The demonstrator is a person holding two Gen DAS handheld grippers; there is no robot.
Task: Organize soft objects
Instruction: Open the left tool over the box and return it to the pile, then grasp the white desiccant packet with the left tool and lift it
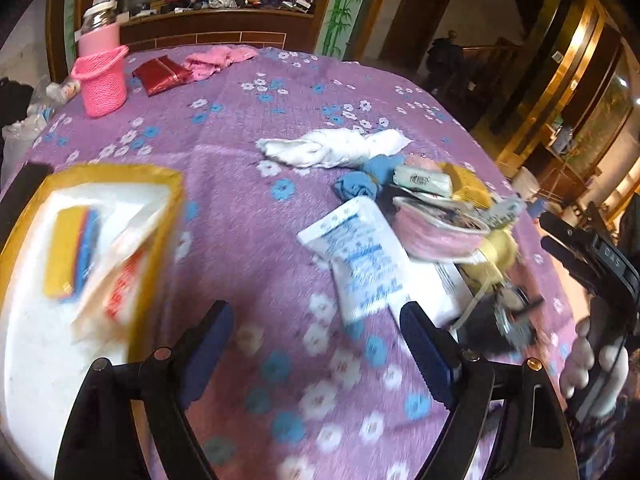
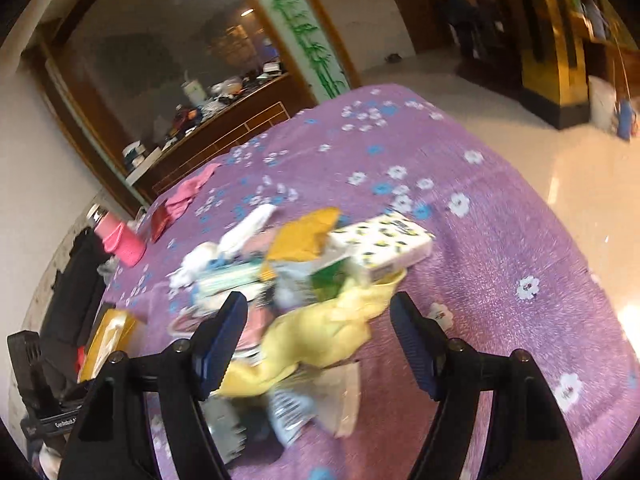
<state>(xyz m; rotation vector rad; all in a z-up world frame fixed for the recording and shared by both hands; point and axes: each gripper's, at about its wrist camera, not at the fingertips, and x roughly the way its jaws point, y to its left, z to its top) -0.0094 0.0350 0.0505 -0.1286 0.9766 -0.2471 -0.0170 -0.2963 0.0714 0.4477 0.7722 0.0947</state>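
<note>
Right tool stood wide and empty, its blue pads flanking a yellow cloth at the near edge of the heap of soft objects on the purple-covered tabletop. A closing grip here risked snagging the packets tangled beneath the cloth. Left tool, likewise wide and empty, hung over bare cover, the white packet ahead to its right and the yellow-rimmed tray to its left; blur made finer contact uncertain.

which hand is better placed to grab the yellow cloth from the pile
Right. The right tool is open with the yellow cloth directly between its fingers; the left tool is open over bare purple bedsheet, beside the pile.
</note>
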